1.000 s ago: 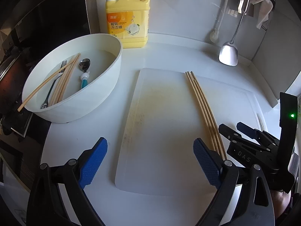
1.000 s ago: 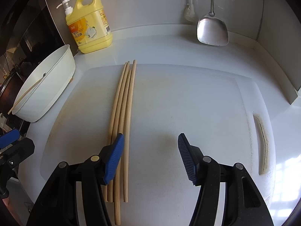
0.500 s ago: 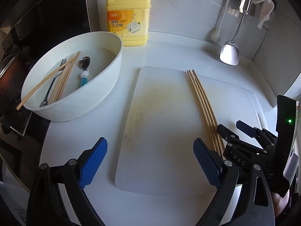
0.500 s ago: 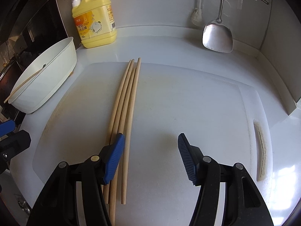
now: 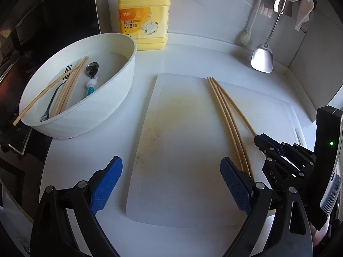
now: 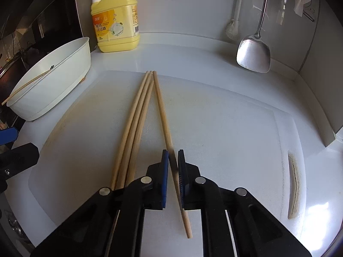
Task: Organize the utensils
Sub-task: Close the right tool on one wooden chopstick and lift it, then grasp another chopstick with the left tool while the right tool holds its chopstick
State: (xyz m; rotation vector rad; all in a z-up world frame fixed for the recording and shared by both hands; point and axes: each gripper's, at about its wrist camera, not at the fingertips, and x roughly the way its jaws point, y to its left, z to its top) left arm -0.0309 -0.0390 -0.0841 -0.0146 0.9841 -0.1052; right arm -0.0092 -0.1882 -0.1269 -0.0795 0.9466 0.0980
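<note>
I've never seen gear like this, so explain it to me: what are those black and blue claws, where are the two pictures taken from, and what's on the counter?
No robot here: a person holds a two-finger gripper in each hand, each with a camera looking along its fingers. The left gripper is open over the white cutting board. The right gripper has shut on one chopstick, angled away from three other chopsticks lying on the board. Nearby, a white basin holds more chopsticks, a fork and a spoon; behind stand a yellow detergent bottle and a hanging metal spatula.

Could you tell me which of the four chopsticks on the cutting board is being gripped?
The rightmost chopstick, splayed away from the other three, sits clamped in the right hand-held gripper.
</note>
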